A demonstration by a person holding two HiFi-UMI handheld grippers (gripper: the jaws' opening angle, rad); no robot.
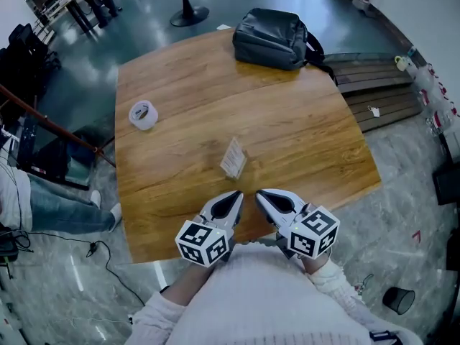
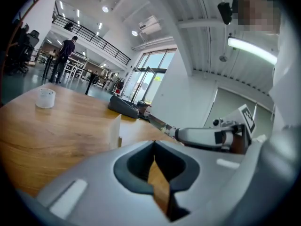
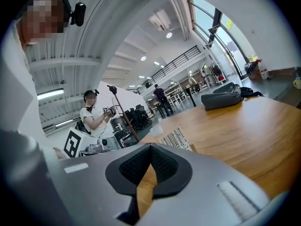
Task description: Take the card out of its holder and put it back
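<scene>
A small card in a clear stand-up holder (image 1: pixel 233 158) stands near the middle of the wooden table (image 1: pixel 302 135). Both grippers hover at the table's near edge, just short of the holder, tips pointing at it. My left gripper (image 1: pixel 236 195) is shut with nothing in it, and so is my right gripper (image 1: pixel 261 193). In the left gripper view the holder (image 2: pixel 114 131) shows edge-on beyond the closed jaws (image 2: pixel 154 145). The right gripper view shows the card's striped print (image 3: pixel 176 137) just past the closed jaws (image 3: pixel 150 148).
A roll of tape (image 1: pixel 143 114) lies at the table's left. A black bag (image 1: pixel 273 38) sits at the far edge. A seated person (image 1: pixel 43 203) is on the floor side to the left, wooden slats (image 1: pixel 374 85) to the right, and a black bin (image 1: pixel 397 300) stands on the floor.
</scene>
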